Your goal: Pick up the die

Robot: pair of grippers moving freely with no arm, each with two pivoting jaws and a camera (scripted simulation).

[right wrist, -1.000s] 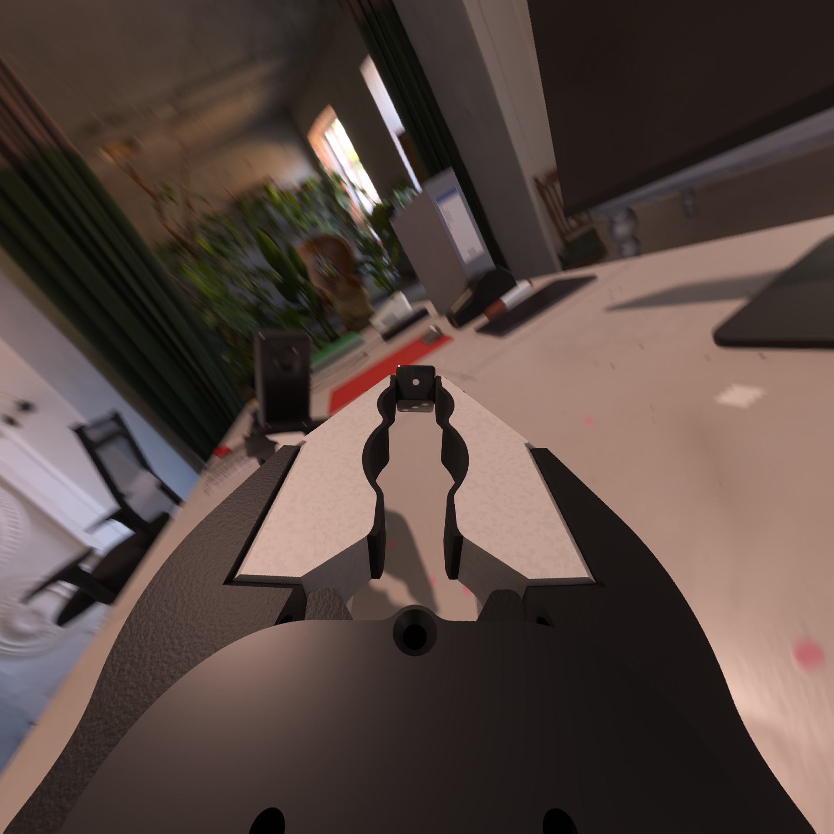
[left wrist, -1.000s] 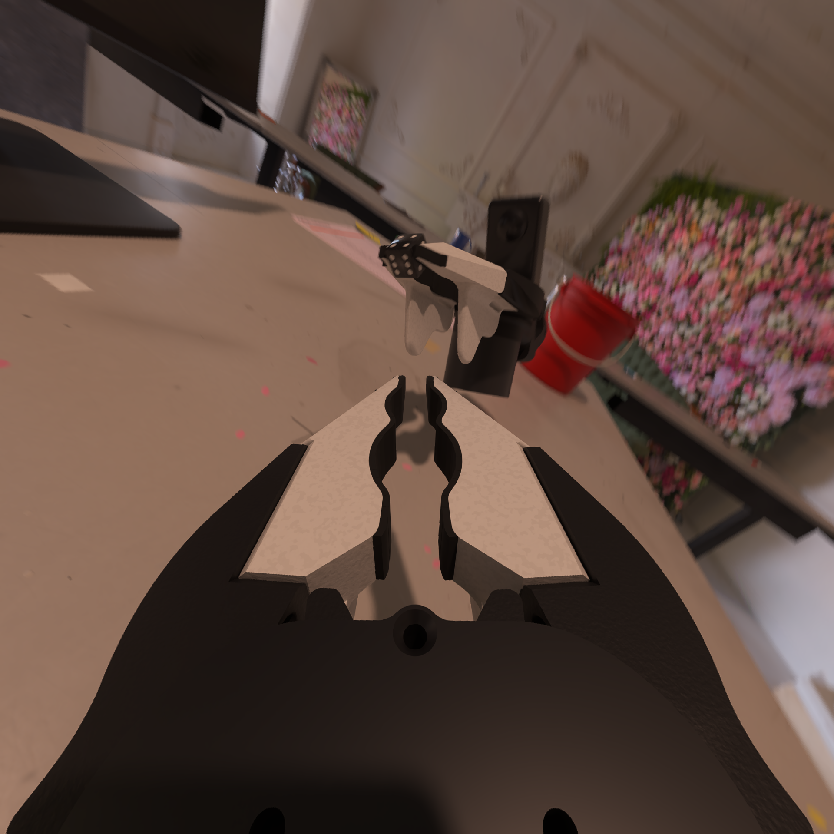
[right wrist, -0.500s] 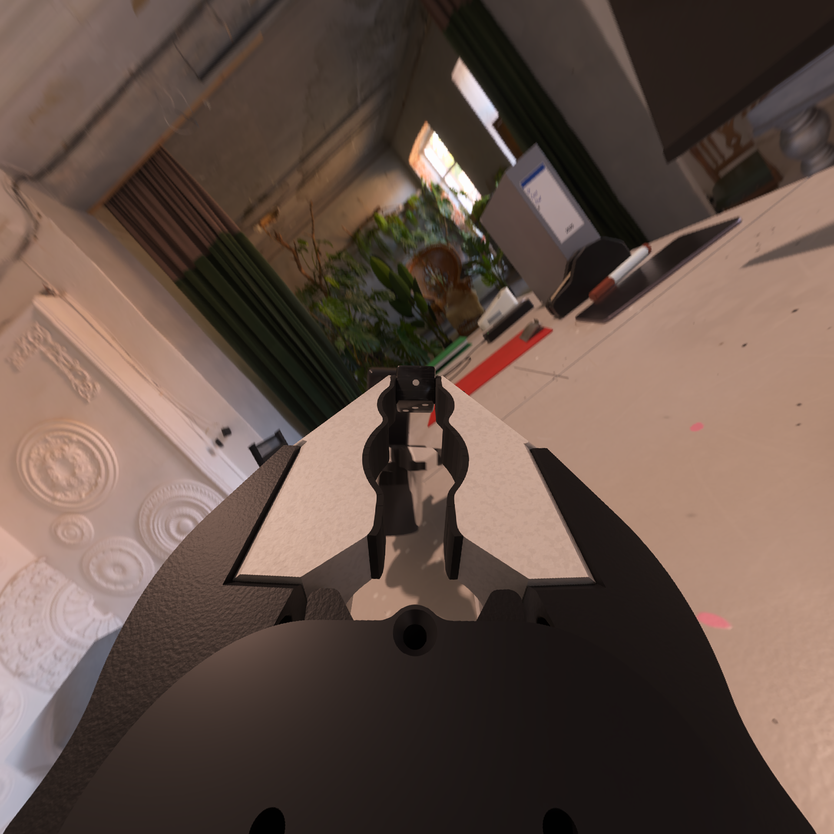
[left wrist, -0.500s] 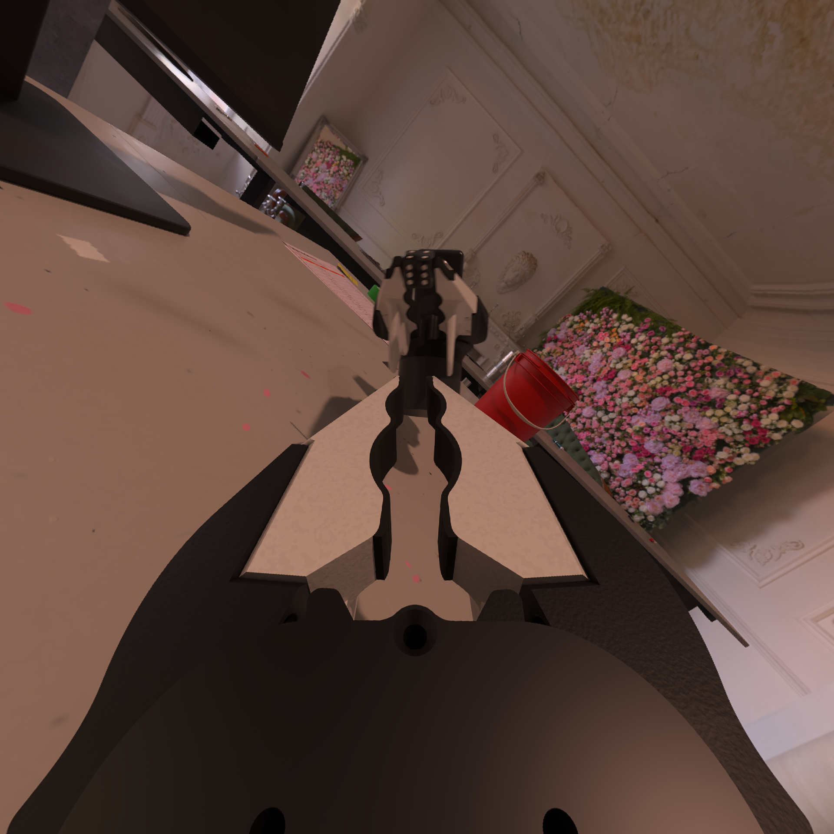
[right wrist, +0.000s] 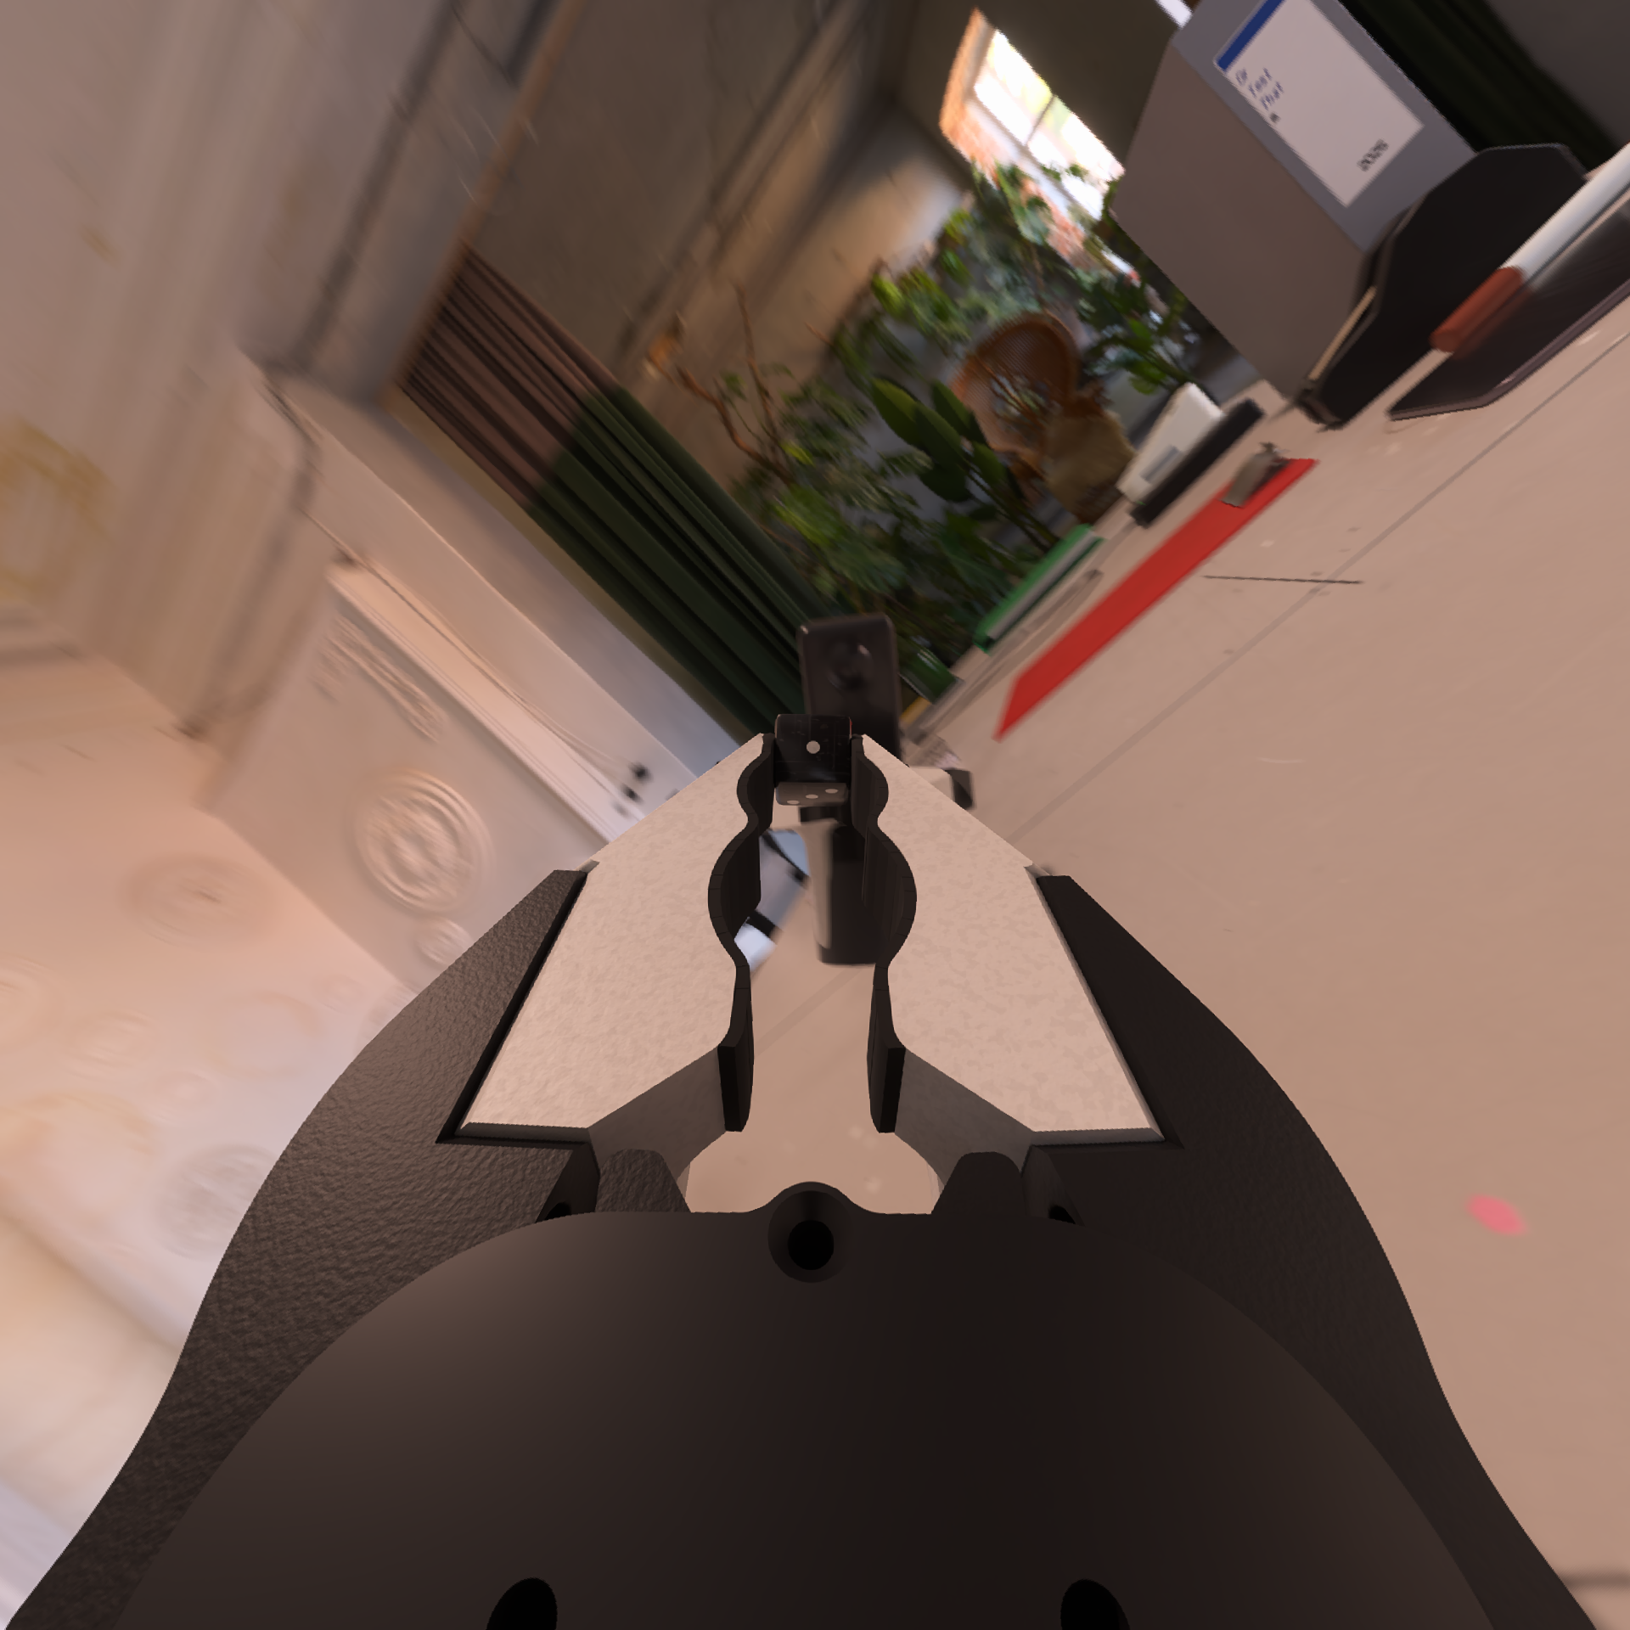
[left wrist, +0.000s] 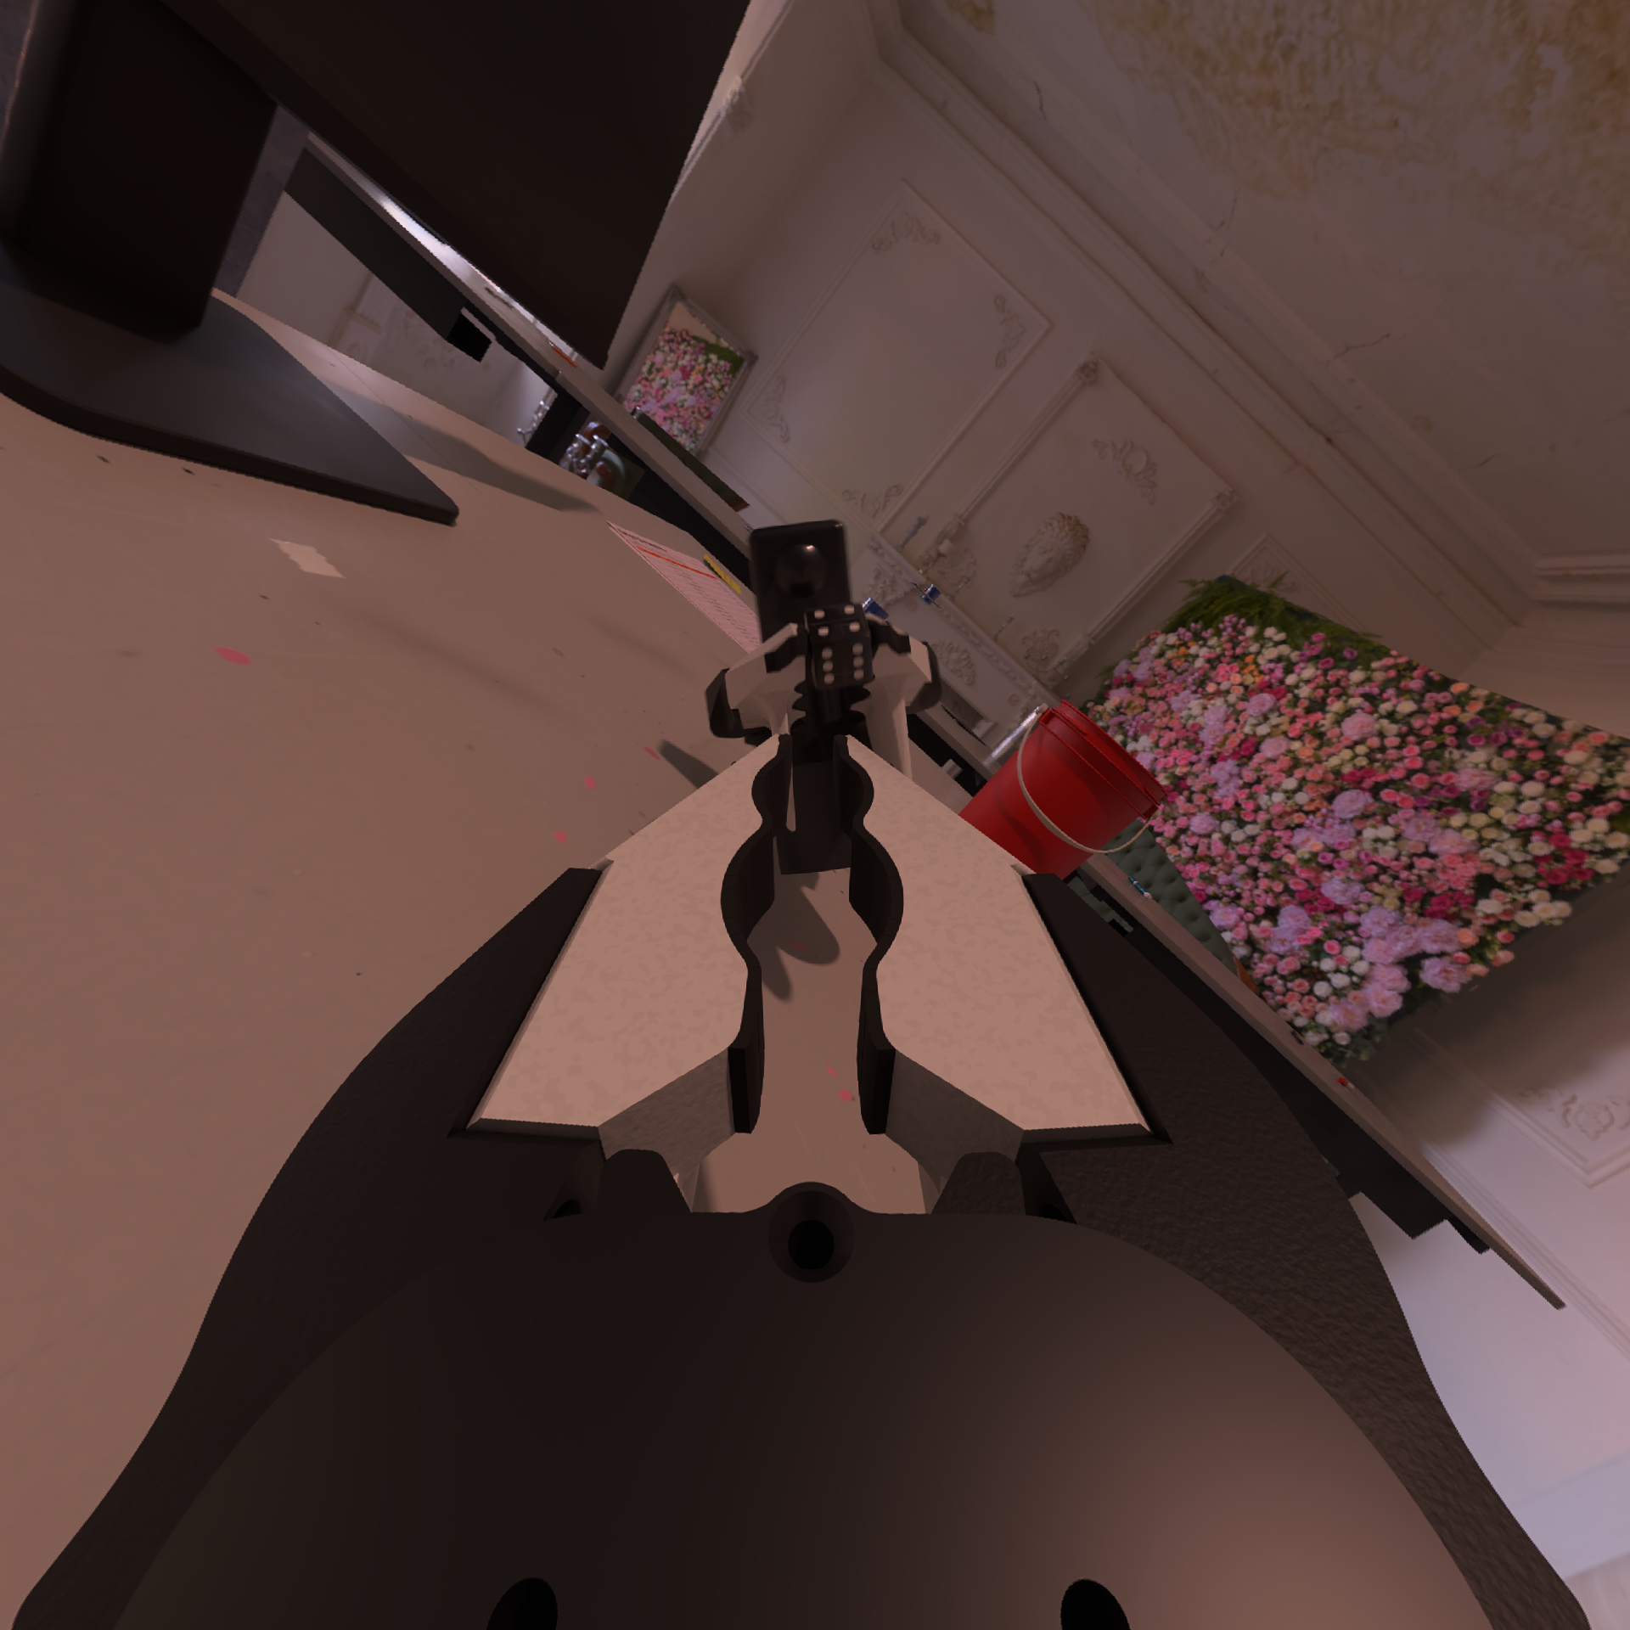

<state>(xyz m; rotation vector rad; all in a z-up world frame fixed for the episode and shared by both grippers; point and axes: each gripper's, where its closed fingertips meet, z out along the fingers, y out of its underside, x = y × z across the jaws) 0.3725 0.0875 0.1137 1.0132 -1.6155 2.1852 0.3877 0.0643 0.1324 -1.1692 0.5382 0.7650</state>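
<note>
The die (right wrist: 813,757) is black with white pips. My right gripper (right wrist: 813,750) is shut on it at the fingertips and holds it above the beige table (right wrist: 1323,882). In the left wrist view the right gripper (left wrist: 833,684) points straight back at me, the die (left wrist: 836,657) at its tip, clear of the table (left wrist: 265,794). My left gripper (left wrist: 816,745) hovers over the table just short of the die. Its jaws stand nearly together with a narrow gap and nothing between them.
A red bucket (left wrist: 1058,798) stands beyond the table's right edge before a flower wall. A dark monitor base (left wrist: 220,414) sits at the far left. A red mat (right wrist: 1147,591) and a black tray (right wrist: 1499,353) lie farther along the table.
The right gripper has turned from side-on to face the left gripper, still holding the die. Both wrist views have tilted upward. The left jaws have not visibly moved.
</note>
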